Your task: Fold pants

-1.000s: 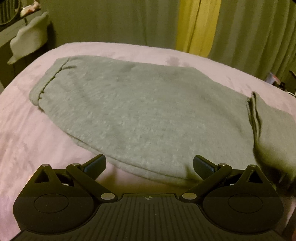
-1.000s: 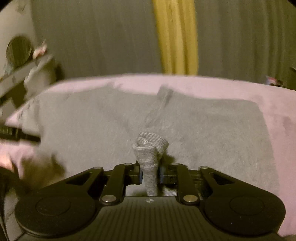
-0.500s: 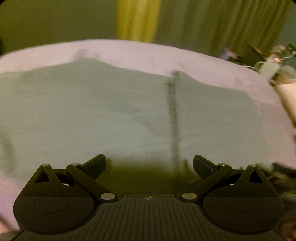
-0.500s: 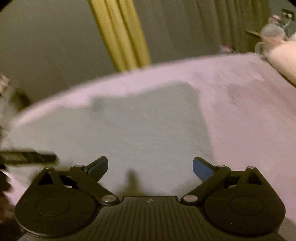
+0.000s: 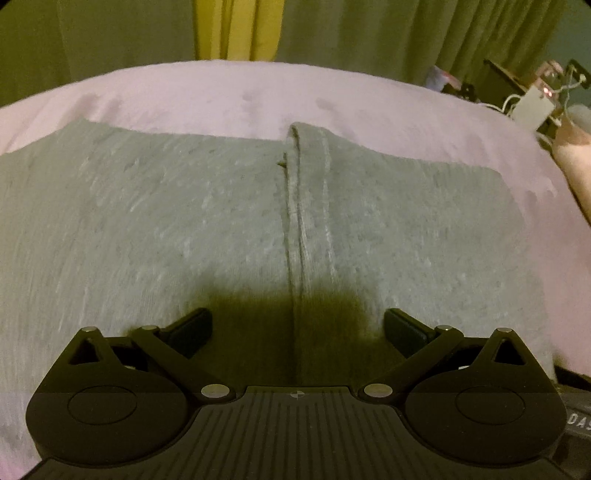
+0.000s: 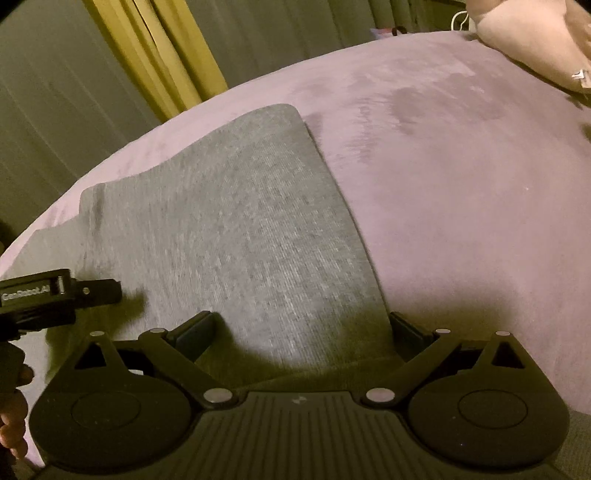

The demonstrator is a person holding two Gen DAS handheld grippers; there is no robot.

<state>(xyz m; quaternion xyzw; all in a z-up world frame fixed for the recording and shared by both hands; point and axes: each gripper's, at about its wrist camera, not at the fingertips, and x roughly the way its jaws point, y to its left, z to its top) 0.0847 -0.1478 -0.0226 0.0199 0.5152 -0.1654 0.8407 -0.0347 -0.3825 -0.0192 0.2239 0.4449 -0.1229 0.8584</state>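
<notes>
The grey pants (image 5: 166,229) lie flat and folded on the pink bedspread (image 5: 369,99). A cuffed hem edge (image 5: 306,206) runs across the top layer toward the far side. My left gripper (image 5: 298,326) is open and empty just above the near edge of the pants. In the right wrist view the pants (image 6: 236,229) show their right folded edge and far corner. My right gripper (image 6: 302,328) is open and empty over the near right part of the pants. The left gripper's body (image 6: 55,291) shows at the left edge of that view.
Green and yellow curtains (image 5: 236,29) hang behind the bed. A cluttered stand with cables (image 5: 532,99) is at the far right. A pale pillow (image 6: 535,40) lies at the bed's far right corner. Bare pink bedspread (image 6: 461,166) lies right of the pants.
My right gripper let go of the bunched grey fabric and opened, then swung right. My left gripper moved right along the pants; the fold now lies flat.
</notes>
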